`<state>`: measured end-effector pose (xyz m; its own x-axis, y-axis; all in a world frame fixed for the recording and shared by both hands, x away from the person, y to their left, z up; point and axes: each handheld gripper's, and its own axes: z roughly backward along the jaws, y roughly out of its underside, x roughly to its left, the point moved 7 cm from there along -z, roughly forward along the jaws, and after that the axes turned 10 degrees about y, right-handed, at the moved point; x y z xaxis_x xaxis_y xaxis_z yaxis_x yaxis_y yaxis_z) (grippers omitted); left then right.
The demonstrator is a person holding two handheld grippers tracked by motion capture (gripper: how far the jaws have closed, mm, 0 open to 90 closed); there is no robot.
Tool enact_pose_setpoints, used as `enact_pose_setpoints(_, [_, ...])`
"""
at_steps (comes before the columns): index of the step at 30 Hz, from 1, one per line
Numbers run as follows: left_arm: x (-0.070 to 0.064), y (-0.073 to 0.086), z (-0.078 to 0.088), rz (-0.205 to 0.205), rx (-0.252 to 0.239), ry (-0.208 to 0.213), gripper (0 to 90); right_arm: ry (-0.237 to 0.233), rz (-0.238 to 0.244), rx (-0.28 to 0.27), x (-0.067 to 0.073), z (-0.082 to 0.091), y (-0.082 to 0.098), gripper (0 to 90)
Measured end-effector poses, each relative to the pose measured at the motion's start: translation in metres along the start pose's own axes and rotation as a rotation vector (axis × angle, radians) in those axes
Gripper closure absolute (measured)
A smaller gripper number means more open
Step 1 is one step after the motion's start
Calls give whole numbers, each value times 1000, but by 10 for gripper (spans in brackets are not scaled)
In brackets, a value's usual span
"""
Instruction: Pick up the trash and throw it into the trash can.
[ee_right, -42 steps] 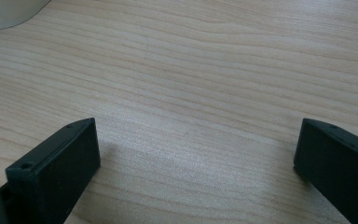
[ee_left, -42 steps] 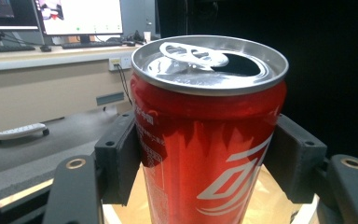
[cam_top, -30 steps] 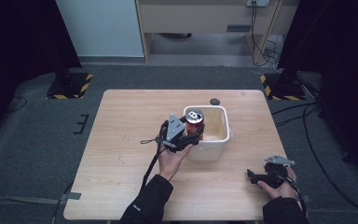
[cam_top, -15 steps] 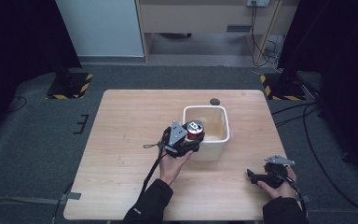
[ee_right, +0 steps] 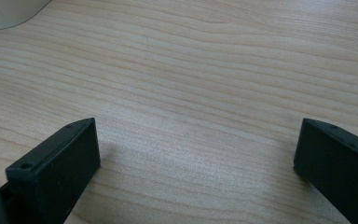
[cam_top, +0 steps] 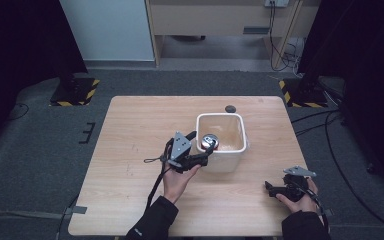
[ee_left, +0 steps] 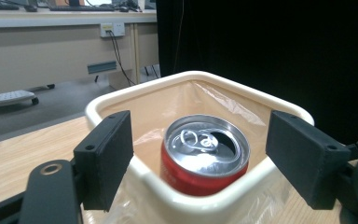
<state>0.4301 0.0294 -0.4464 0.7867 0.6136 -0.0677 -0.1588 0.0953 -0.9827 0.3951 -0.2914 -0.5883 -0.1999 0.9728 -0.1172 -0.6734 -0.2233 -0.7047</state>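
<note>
Standing inside the near-left corner of the white tub [cam_top: 230, 159], the red can [ee_left: 204, 161] is being left free by the left gripper [ee_left: 200, 163], jaws apart outside the rim. A straight withdrawal is being advised. Right gripper [ee_right: 193, 163] is being rested wide open on the table [ee_right: 214, 70].

left tongs [cam_top: 203, 159]: jaws wide apart, raised | right tongs [cam_top: 270, 188]: jaws wide apart, low
</note>
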Motion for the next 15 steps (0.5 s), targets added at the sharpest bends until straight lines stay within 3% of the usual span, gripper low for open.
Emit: enact_pose_setpoints(15, [9,8,59,-9,17,-44,204,0,-1,0,0,0,0,4])
